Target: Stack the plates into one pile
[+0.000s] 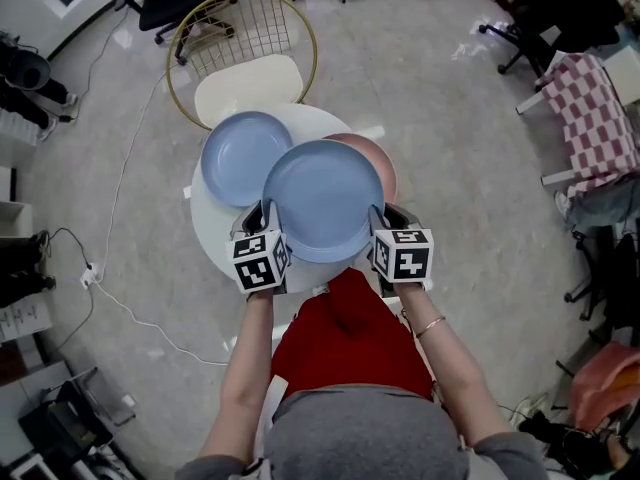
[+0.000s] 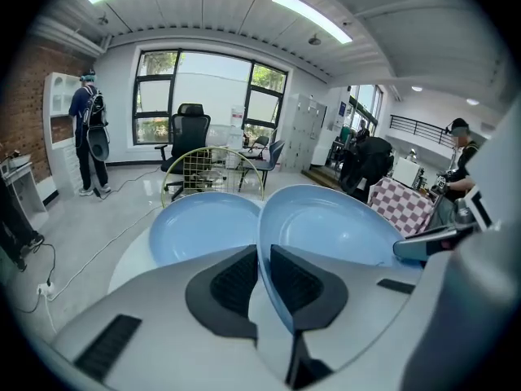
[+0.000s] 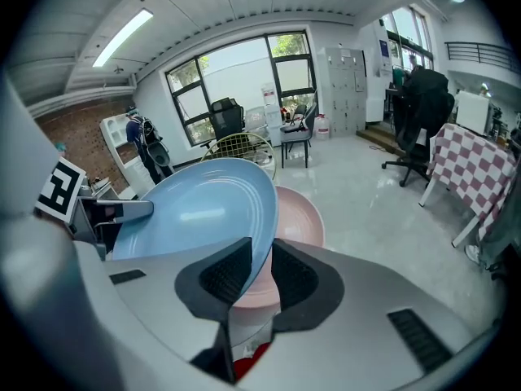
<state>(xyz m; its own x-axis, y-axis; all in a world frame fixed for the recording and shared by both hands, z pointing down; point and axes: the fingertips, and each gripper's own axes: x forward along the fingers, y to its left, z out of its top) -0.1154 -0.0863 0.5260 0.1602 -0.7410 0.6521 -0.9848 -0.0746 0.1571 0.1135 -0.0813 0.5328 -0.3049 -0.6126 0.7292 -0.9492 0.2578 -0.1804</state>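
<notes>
Firmly, left gripper (image 1: 264,211), right gripper (image 1: 380,215) clamp blue plate (image 1: 322,198); latter's view adds pink plate (image 3: 299,218)

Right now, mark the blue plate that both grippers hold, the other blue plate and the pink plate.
held blue plate (image 1: 322,200): head view, centre of its face.
other blue plate (image 1: 238,156): head view, centre of its well.
pink plate (image 1: 388,173): head view, the uncovered right rim.

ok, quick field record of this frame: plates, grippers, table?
held: blue plate, rim clamped from both sides, over the table
left gripper: shut on its left rim
right gripper: shut on its right rim
on table: second blue plate, pink plate
pink plate: partly hidden under the held plate
pile: none yet
</notes>
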